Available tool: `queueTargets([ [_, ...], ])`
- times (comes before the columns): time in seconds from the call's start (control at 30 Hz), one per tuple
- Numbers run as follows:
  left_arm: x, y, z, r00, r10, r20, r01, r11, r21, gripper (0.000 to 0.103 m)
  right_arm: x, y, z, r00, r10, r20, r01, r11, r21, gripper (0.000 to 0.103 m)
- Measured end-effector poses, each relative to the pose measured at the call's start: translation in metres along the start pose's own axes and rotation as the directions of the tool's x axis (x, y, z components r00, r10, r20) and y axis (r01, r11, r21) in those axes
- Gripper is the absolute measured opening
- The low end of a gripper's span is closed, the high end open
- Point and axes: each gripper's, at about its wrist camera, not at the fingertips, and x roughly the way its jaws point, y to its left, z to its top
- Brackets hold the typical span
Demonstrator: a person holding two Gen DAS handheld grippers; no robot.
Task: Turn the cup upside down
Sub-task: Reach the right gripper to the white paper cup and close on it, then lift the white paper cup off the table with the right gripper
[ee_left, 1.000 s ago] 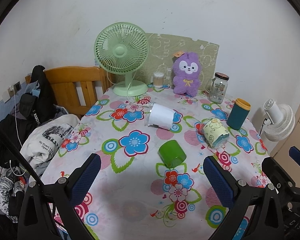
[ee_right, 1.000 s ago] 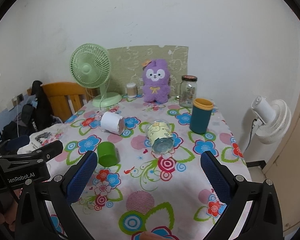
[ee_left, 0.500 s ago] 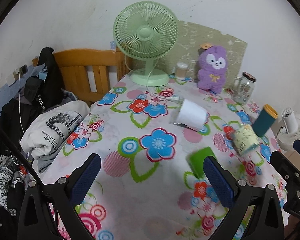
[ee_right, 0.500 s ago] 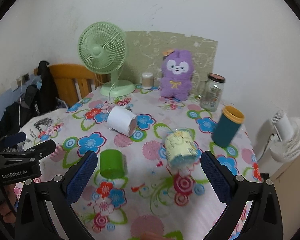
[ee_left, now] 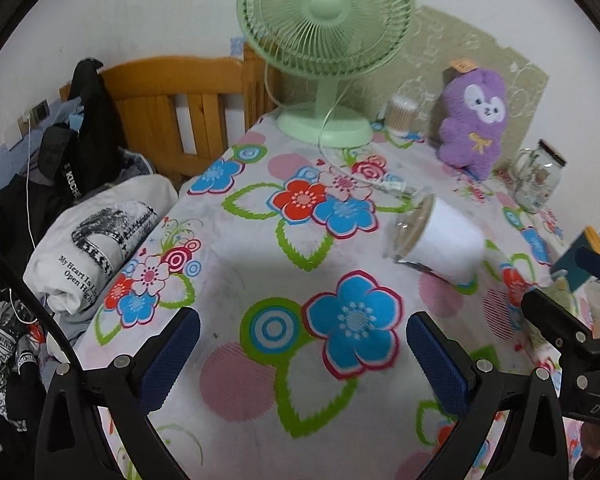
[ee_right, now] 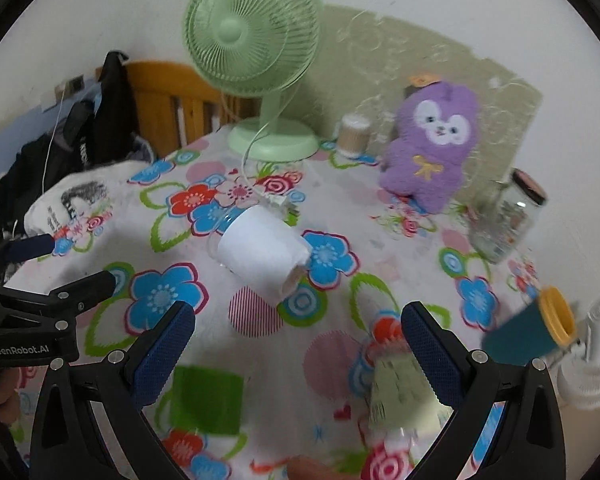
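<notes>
Here, both jaws spread w/ nothing held, green cup (ee_right: 206, 400) blurred (white cup (ee_right: 262, 254) sideways).

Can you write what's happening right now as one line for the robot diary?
left gripper: open, empty | right gripper: open, empty | white cup: on its side | green cup: near right gripper

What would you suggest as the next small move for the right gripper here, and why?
Probably ease the right gripper forward and down toward the white cup. That cup lies on its side on the floral tablecloth, just ahead of the open, empty fingers. The left gripper is also open, with the cup off to its right.
</notes>
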Motion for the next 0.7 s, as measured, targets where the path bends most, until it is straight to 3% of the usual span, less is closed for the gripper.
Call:
queueTargets([
  [0.27,0.043,0.005,0.014,0.996,0.043,-0.082,-0.045,0.999,-0.022,0.103,0.072,0.003,0.029,0.989,0.078,-0.129,-0.090,0.992,-0.091,0.103],
  [0.47,0.061,0.006,0.020,0.991,0.078,-0.105,-0.080,0.997,-0.020,0.103,0.100,0.007,0.037,0.972,0.130,-0.197,-0.157,0.979,-0.130,0.103],
  [0.6,0.067,0.013,0.021,0.990,0.071,-0.118,-0.076,0.996,-0.038,0.103,0.110,0.011,0.037,0.956,0.180,-0.229,-0.214,0.968,-0.131,0.089],
  [0.7,0.067,0.014,0.021,0.990,0.079,-0.117,-0.083,0.996,-0.034,0.103,0.113,0.011,0.037,0.957,0.179,-0.230,-0.211,0.969,-0.126,0.083],
])
